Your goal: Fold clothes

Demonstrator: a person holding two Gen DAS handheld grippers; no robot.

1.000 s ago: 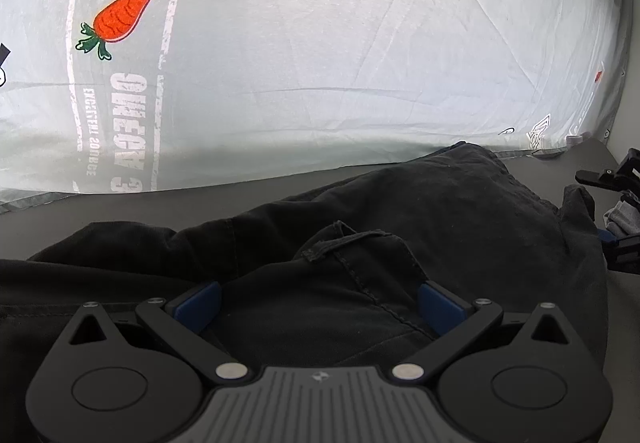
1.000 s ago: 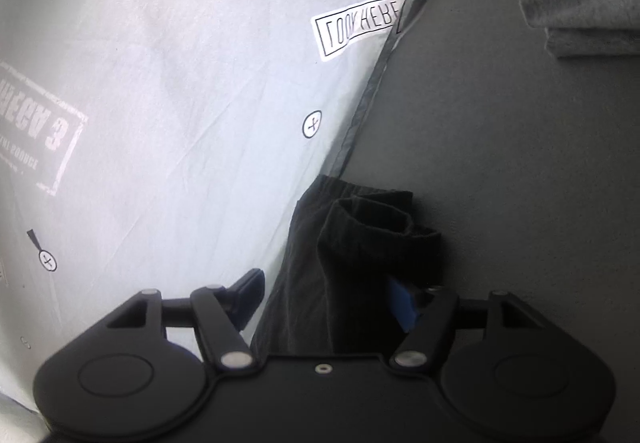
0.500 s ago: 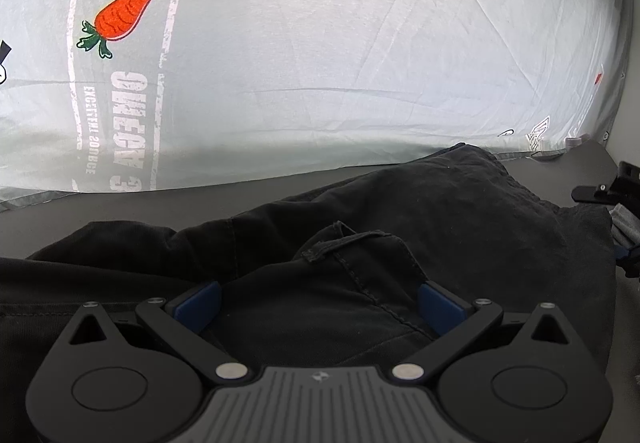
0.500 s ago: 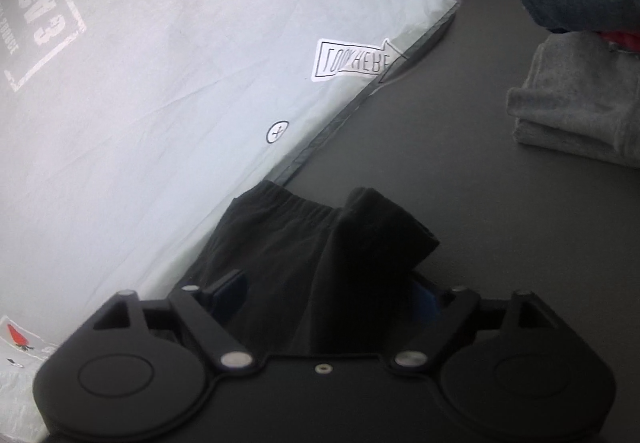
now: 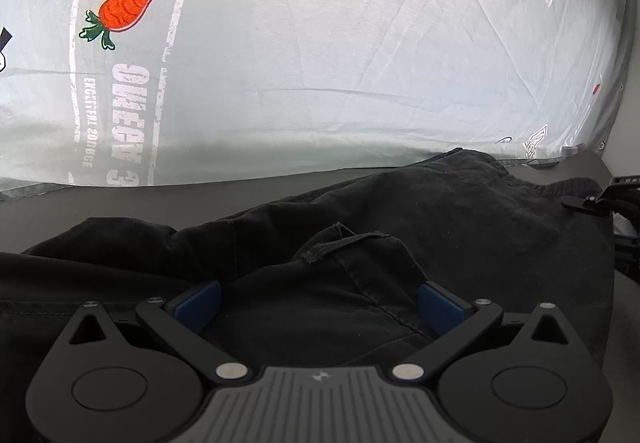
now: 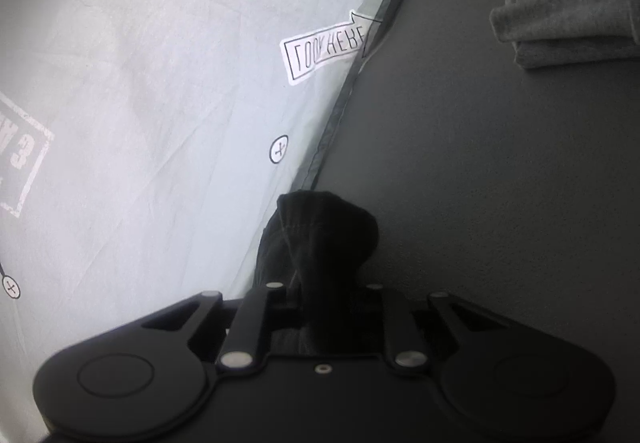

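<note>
A black garment (image 5: 400, 243), trousers by the seams and belt loop, lies crumpled on a dark grey surface (image 5: 120, 203). My left gripper (image 5: 320, 301) is open, its blue-padded fingers (image 5: 198, 303) spread wide over the waist part of the cloth. My right gripper (image 6: 326, 307) is shut on a bunched corner of the same black garment (image 6: 324, 239), which sticks up between its jaws. The right gripper also shows at the right edge of the left wrist view (image 5: 608, 203).
A pale grey-green sheet with a carrot print (image 5: 128, 3) and "LOOK HERE" label (image 6: 324, 51) covers the far side. A folded grey garment (image 6: 568, 15) lies at the far right on the dark surface (image 6: 500, 183).
My right gripper has closed on the black cloth corner and swung its view back left. The left gripper has stayed open and still over the garment.
</note>
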